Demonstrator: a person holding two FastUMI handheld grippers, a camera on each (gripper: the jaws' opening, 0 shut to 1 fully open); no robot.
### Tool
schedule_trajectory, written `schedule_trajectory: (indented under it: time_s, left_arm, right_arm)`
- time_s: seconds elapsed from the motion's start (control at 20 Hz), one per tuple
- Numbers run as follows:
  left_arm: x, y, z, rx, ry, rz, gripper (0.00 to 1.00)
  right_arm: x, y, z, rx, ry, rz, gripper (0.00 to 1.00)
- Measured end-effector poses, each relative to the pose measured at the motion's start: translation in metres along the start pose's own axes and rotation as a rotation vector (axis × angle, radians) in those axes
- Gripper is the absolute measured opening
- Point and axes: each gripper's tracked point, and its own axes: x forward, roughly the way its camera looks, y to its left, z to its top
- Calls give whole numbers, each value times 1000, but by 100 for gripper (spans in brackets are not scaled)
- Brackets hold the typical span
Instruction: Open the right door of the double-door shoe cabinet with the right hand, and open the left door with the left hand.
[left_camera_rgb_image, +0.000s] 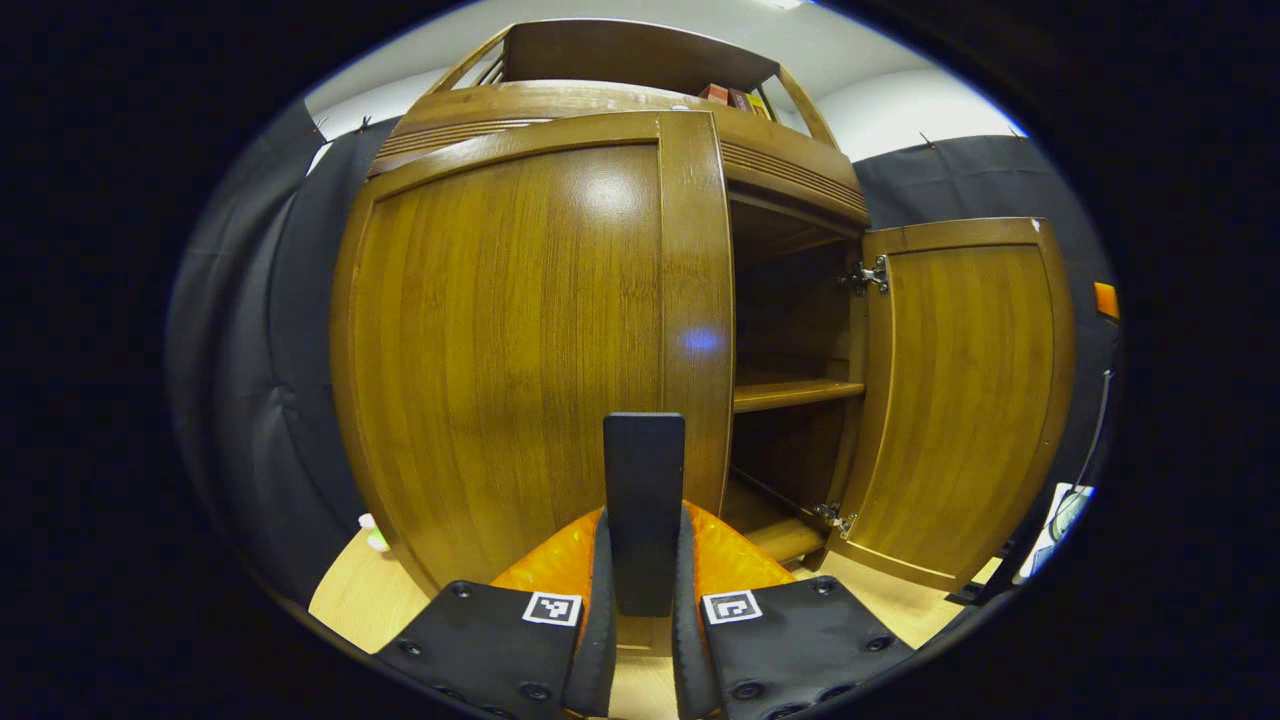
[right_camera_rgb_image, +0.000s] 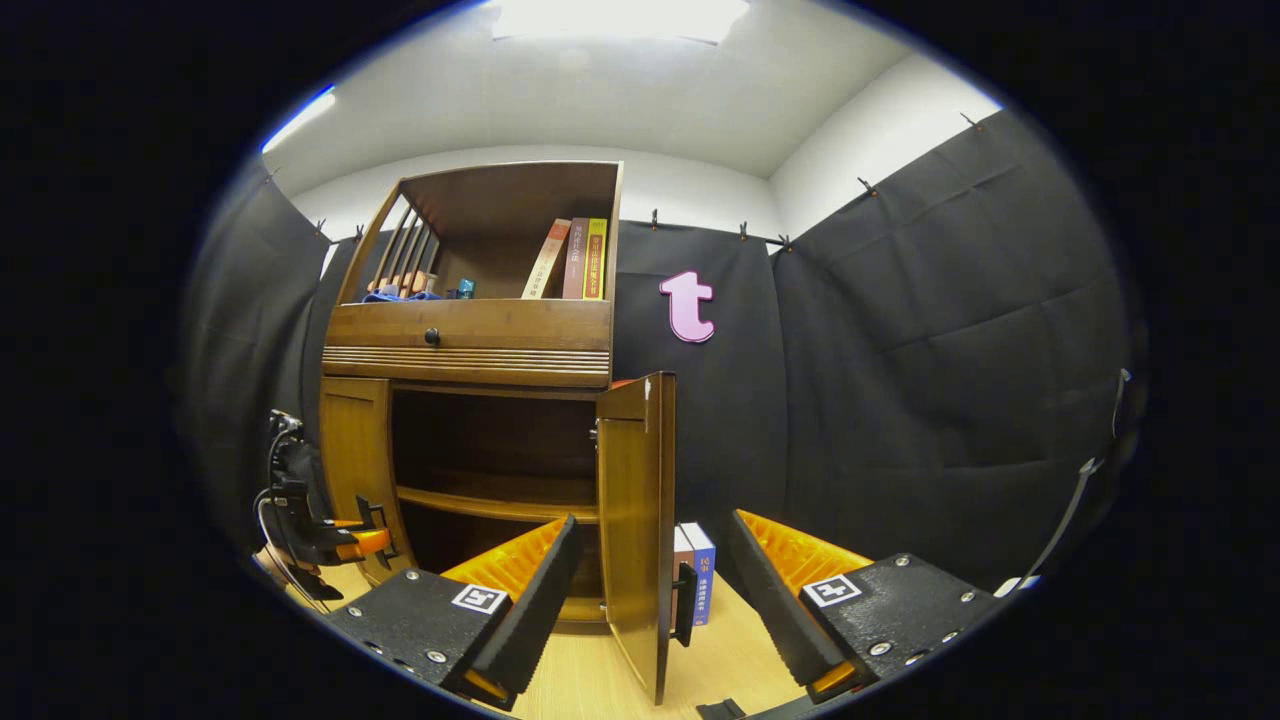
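The wooden shoe cabinet (right_camera_rgb_image: 470, 350) stands against the black wall. Its right door (right_camera_rgb_image: 635, 520) is swung wide open, seen edge-on, with a dark handle (right_camera_rgb_image: 685, 603) on its outer face. My right gripper (right_camera_rgb_image: 650, 575) is open, its fingers spread on either side of that door's edge without touching it. In the left gripper view the left door (left_camera_rgb_image: 500, 340) looms close and stands partly open. My left gripper (left_camera_rgb_image: 645, 515) is shut on its dark upright handle (left_camera_rgb_image: 645, 460). The open right door (left_camera_rgb_image: 960, 400) and inner shelf (left_camera_rgb_image: 795, 393) show beyond. The left gripper (right_camera_rgb_image: 360, 540) appears at the left door (right_camera_rgb_image: 352, 460).
Books (right_camera_rgb_image: 575, 260) stand on the cabinet's top shelf above a drawer with a knob (right_camera_rgb_image: 432, 336). More books (right_camera_rgb_image: 697, 570) lean on the floor right of the cabinet. A small white object (left_camera_rgb_image: 372, 533) lies on the light wooden floor (right_camera_rgb_image: 740, 650) at the cabinet's left.
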Motion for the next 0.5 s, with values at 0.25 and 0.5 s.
schedule_trajectory:
  time_s: [0.25,0.5]
  left_arm:
    - [-31,9,-1,9,10,-22,31]
    - [-58,20,-3,27,8,-36,30]
  right_arm:
    - [5,12,-4,3,8,24,100]
    - [8,26,-8,11,21,55,92]
